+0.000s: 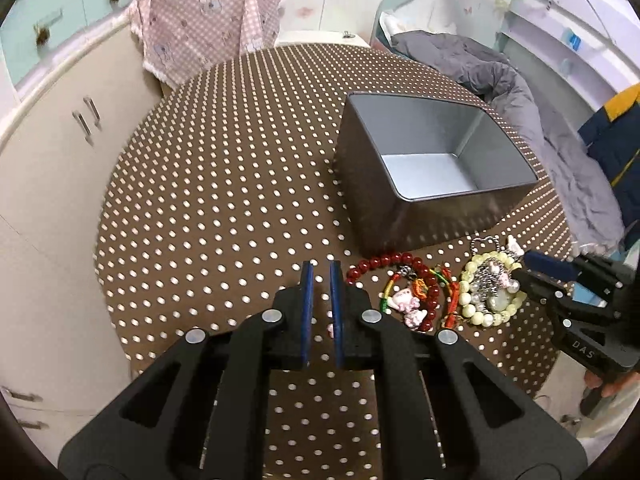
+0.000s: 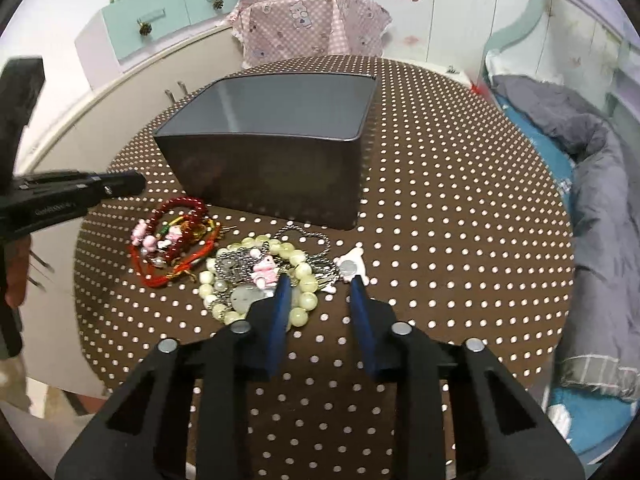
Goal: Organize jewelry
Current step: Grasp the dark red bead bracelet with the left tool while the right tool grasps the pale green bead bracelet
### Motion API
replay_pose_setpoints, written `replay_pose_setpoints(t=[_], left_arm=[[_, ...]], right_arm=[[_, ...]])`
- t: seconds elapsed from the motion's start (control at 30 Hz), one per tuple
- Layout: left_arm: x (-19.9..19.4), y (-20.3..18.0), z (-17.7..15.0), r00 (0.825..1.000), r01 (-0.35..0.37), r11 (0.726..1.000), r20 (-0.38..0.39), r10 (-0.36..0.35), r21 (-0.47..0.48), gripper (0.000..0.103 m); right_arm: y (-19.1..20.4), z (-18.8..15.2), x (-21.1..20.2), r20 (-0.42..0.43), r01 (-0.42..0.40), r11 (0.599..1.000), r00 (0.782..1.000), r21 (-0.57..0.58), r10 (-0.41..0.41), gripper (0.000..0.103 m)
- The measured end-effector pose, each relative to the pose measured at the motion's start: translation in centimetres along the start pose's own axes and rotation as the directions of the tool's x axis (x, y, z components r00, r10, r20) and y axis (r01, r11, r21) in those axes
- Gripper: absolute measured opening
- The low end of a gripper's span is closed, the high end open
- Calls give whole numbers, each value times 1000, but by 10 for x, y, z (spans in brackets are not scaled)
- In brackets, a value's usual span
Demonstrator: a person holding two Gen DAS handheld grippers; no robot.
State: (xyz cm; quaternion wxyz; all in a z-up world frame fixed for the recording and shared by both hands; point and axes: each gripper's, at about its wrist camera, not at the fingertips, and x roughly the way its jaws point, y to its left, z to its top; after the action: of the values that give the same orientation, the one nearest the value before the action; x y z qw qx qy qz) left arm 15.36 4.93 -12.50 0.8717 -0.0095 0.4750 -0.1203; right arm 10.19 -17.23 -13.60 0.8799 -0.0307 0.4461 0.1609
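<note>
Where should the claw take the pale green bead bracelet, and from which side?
Probably the near arc of the pale green bead bracelet, from above. It lies flat on the table, with the chain and charms piled over its far side.

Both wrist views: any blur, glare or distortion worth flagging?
Left wrist view: sharp on the beads, strong fisheye bending of the table edge, no glare inside the tin. Right wrist view: sharp centre, the left gripper smeared at the frame's edge, corners vignetted.
</note>
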Motion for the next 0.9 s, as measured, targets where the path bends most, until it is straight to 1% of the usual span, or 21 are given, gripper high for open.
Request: replay_pose_setpoints(t=[0.07, 0.1, 0.13, 0.17, 0.2, 0.3, 0.33, 0.43, 0.53, 0.63, 0.67, 0.7, 0.73, 0.77, 0.8, 0.83, 0.9], left_arm=[[2, 2, 0, 999, 45, 999, 0, -45, -23, 9], [4, 2, 0, 999, 51, 999, -2, -51, -18, 9], [7, 2, 0, 999, 32, 999, -5, -32, -15, 9], [10, 2, 0, 1000, 2, 1000, -12, -2, -13, 9], [12, 2, 1, 1000, -1, 1000, -18, 1, -12, 9], [16, 2, 2, 999, 21, 1000, -46, -21, -11, 9], [18, 1, 1, 998, 23, 1000, -50, -23, -2, 9], [19, -1, 2, 999, 18, 1000, -48, -18, 17, 9], [20, -2, 3, 999, 25, 999, -49, -23, 23, 9], [23, -2, 4, 998, 19, 999, -59, -17, 33, 10], [24, -1, 4, 998, 16, 999, -64, -14, 33, 16], [23, -2, 3, 998, 18, 999, -63, -16, 28, 37], [20, -1, 3, 998, 26, 1000, -55, -25, 17, 54], [15, 2, 5, 998, 47, 999, -30, -48, -8, 77], [10, 2, 5, 998, 66, 998, -8, -66, -22, 77], [6, 2, 6, 996, 85, 996, 7, -85, -24, 77], [3, -2, 7, 996, 88, 996, 13, -88, 6, 77]], right_arm=[[-4, 0, -1, -11, -33, 999, 999, 28, 33, 11], [-7, 0, -2, -14, -42, 998, 999, 46, 43, 9], [-8, 0, -2, -16, -38, 998, 999, 54, 39, 8], [-10, -1, -3, -22, -25, 998, 999, 64, 27, 8], [-10, -2, -5, -20, -14, 997, 1000, 69, 16, 8], [-7, -2, -7, -27, 30, 998, 999, 49, -29, 9], [-2, -2, -7, -25, 74, 997, 997, 17, -73, 9], [3, -5, -4, -19, 138, 990, 990, -37, -138, 17], [5, -11, -3, -8, 165, 983, 986, -75, -166, 19], [3, -15, -3, 1, 155, 984, 988, -91, -156, 19], [3, -17, -4, 2, 152, 984, 988, -97, -152, 19], [2, -18, -4, 3, 153, 983, 988, -101, -153, 19], [3, -18, -4, 3, 156, 982, 988, -108, -157, 19], [3, -17, -4, 1, 158, 981, 987, -113, -159, 18], [4, -15, -2, -2, 153, 981, 988, -122, -155, 16], [6, -13, -2, -6, 146, 981, 989, -126, -147, 11], [5, -14, -2, -8, 143, 981, 989, -127, -145, 9]])
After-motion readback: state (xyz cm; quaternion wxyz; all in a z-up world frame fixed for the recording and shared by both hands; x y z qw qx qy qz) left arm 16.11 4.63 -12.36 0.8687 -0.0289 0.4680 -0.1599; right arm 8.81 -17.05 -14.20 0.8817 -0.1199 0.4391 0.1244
